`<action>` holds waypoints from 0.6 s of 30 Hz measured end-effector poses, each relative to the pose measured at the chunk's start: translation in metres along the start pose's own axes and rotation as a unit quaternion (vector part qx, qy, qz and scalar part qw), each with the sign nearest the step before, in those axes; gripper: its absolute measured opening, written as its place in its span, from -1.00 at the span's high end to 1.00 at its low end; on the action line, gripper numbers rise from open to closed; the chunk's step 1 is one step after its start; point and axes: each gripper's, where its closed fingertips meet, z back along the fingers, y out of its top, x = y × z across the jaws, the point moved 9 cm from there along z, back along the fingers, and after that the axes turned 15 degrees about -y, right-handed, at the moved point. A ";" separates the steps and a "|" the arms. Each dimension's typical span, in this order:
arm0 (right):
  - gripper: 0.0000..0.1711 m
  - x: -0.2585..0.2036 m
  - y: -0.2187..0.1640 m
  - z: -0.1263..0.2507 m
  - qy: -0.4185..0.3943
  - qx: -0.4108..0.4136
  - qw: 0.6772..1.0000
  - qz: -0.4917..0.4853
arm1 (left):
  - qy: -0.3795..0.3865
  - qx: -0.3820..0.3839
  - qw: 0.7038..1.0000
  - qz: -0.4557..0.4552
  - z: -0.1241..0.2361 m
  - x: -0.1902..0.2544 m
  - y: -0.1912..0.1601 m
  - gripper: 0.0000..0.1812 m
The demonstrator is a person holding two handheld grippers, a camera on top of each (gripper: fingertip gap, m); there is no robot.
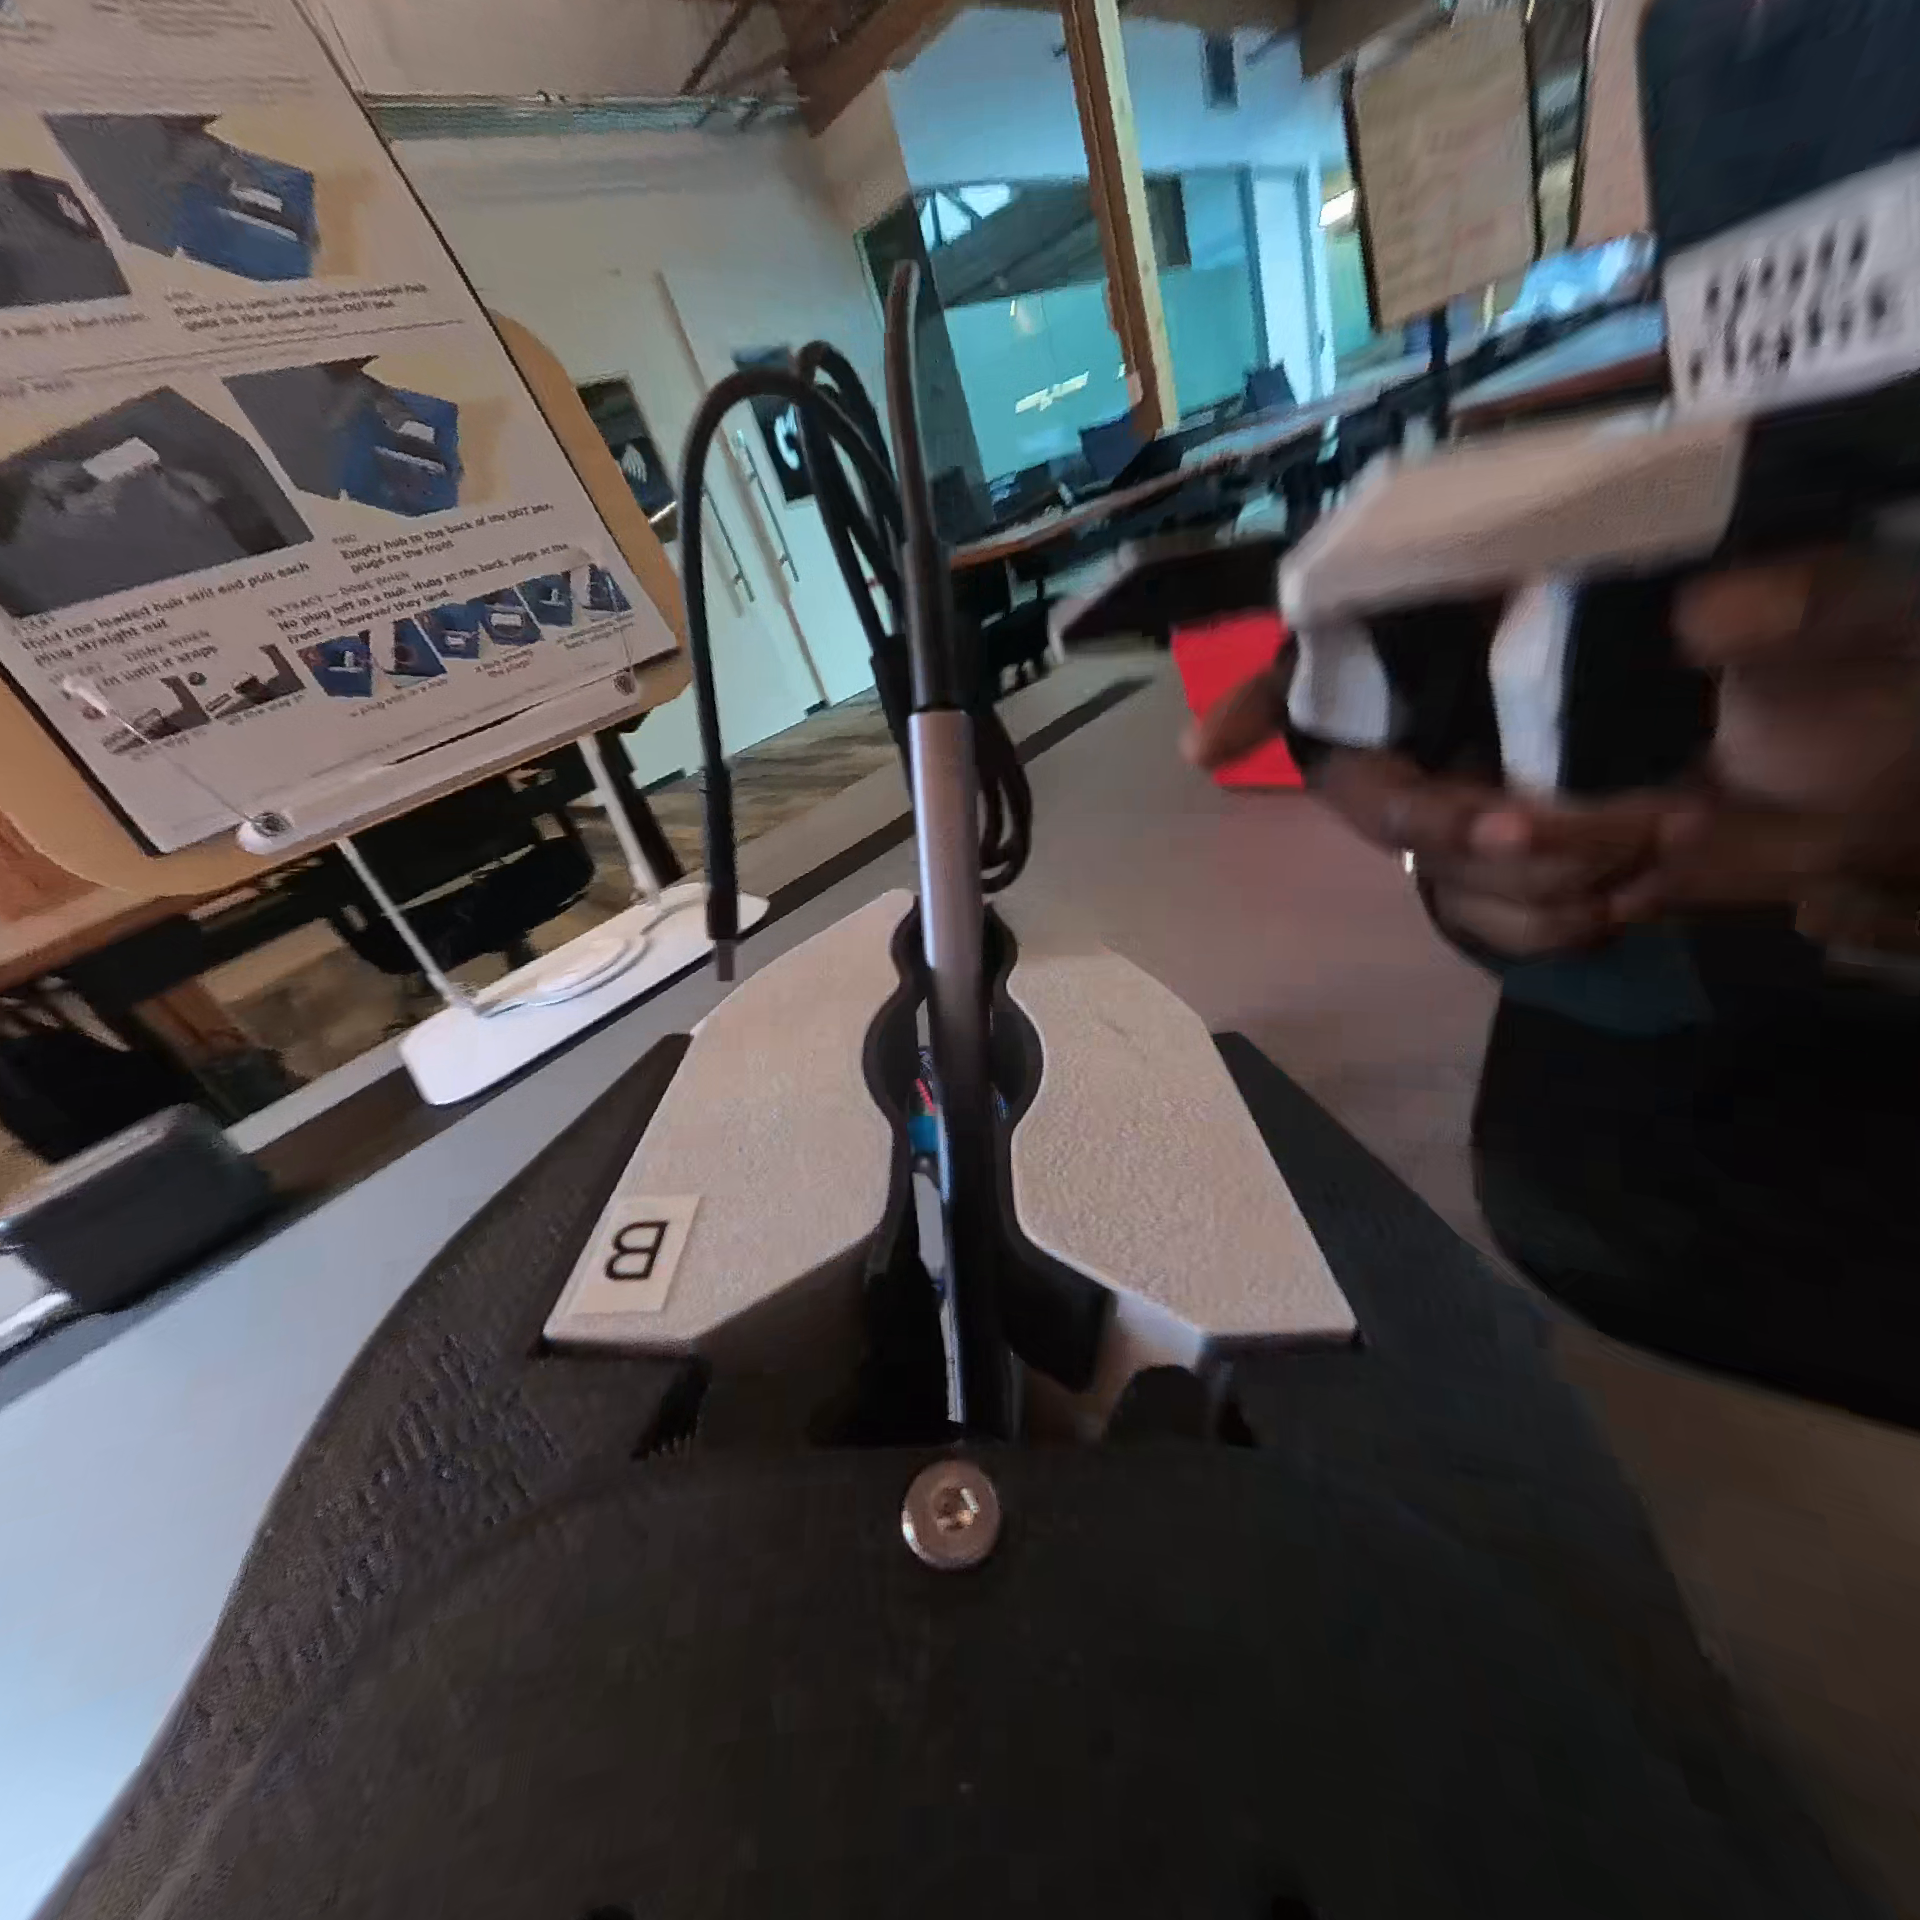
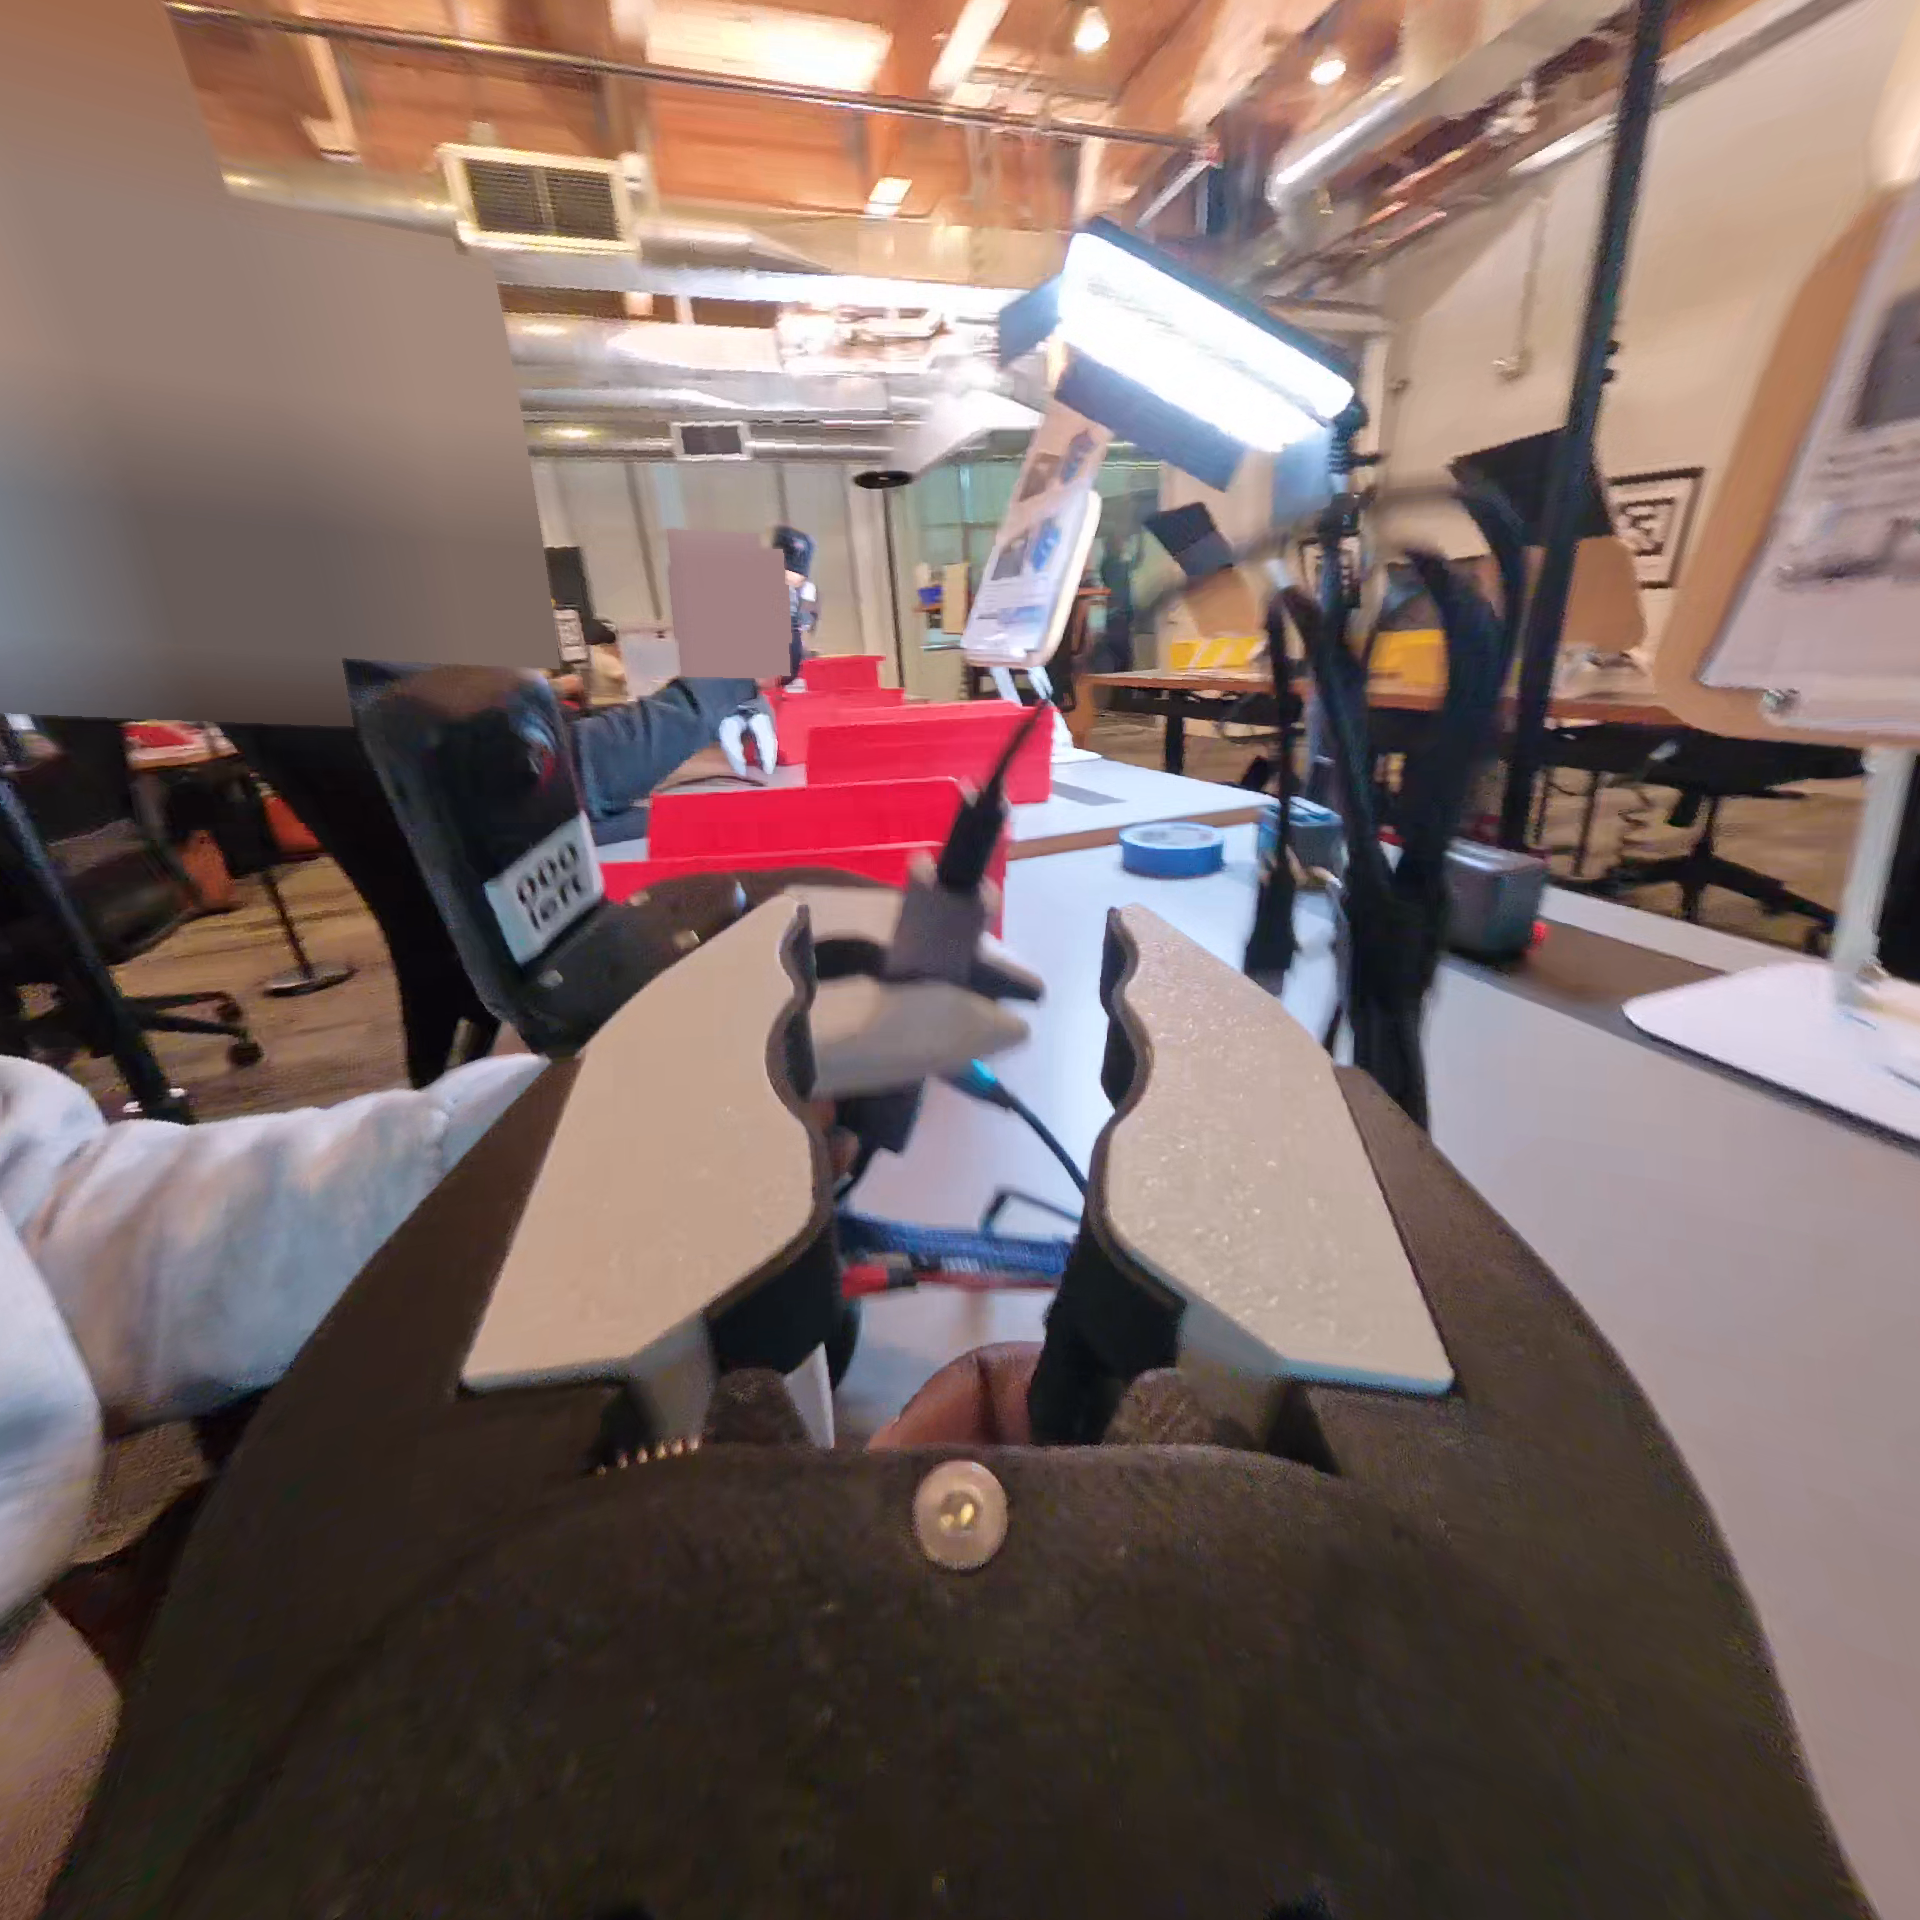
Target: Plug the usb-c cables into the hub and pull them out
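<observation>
**Inspector:** Nearest the lens in the left wrist view, the left gripper [image 1: 951, 956]. Condition?

**Assistant:** Its two grey fingers [image 1: 790, 1132] are pressed in on the slim grey usb-c hub [image 1: 940, 821], which stands edge-on and upright between them. The hub is lifted clear of the grey table [image 1: 1195, 831].

**Inspector:** Cables?

**Assistant:** Black usb-c cables [image 1: 831, 468] rise from the hub's top end and loop over. One loose plug [image 1: 723, 914] hangs down to the left of the hub, not inserted in anything I can see.

**Inspector:** The right gripper [image 2: 956, 966]?

**Assistant:** Fingers spread wide, gripping nothing. Through the gap, in the right wrist view, the left gripper appears farther off with the hub [image 2: 935, 925] clamped and a black cable [image 2: 987, 800] running up from it. Both views are motion-blurred.

**Inspector:** Surroundings?

**Assistant:** An instruction board [image 1: 260, 416] on a white stand sits left of the hub. Beyond are red bins [image 2: 831, 821], a roll of blue tape [image 2: 1172, 847] and a lit lamp panel [image 2: 1195, 343]. A bundle of black cables [image 2: 1382, 810] hangs at right. A light sleeve [image 2: 208, 1226] crosses the lower left.
</observation>
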 end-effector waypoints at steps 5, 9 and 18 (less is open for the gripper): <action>0.38 -0.001 0.014 -0.027 0.011 -0.031 0.997 -0.074 | 0.042 -0.077 0.992 -0.086 -0.008 0.006 -0.006 0.88; 0.59 0.007 -0.002 -0.030 -0.026 0.015 0.993 -0.117 | 0.055 -0.098 0.989 -0.093 -0.009 0.005 -0.010 0.89; 0.53 0.015 -0.018 -0.029 -0.022 -0.013 0.979 -0.202 | 0.080 -0.146 0.978 -0.127 -0.015 0.006 -0.015 0.90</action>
